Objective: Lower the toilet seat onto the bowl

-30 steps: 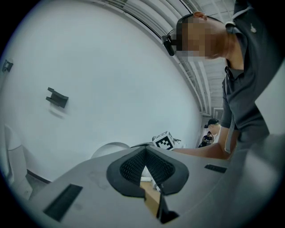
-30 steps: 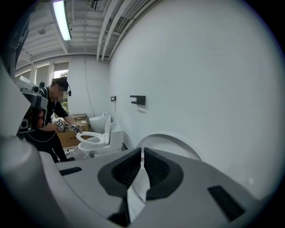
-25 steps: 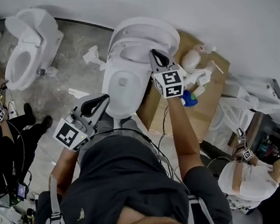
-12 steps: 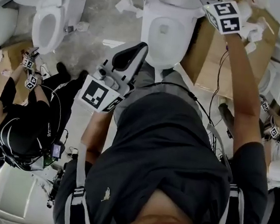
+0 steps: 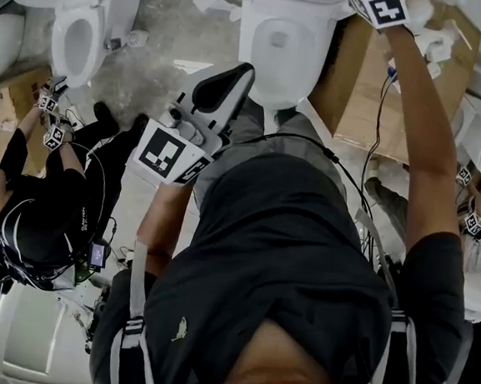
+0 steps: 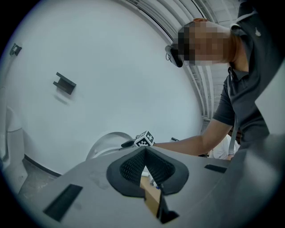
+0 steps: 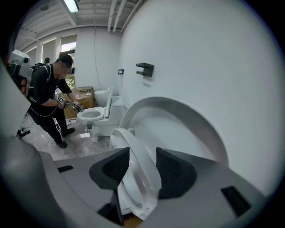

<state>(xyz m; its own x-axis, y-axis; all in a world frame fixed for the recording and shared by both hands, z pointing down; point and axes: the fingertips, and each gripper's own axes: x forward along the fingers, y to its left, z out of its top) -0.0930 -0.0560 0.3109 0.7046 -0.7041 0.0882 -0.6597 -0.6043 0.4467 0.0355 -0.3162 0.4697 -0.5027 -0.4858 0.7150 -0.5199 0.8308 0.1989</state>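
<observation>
Seat (image 7: 139, 171): raised, edge-on between the pads of the right tongs (image 7: 142, 149), lid (image 7: 178, 124) just behind.
Right tongs: jaws just opening, now loose around it.
Left tongs (image 6: 145, 149): closed, empty.
Risk: unheld, it may slam onto the bowl (image 5: 283, 44) or tip back.

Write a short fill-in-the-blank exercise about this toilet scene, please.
1. The gripper with the toilet seat between its jaws is the ___ one.
2. The left gripper holds ___.
3. The lid is ___ (up or down).
Missing words: right; nothing; up.
Note: the right gripper's jaws have just been opening, with the seat between them.
</observation>
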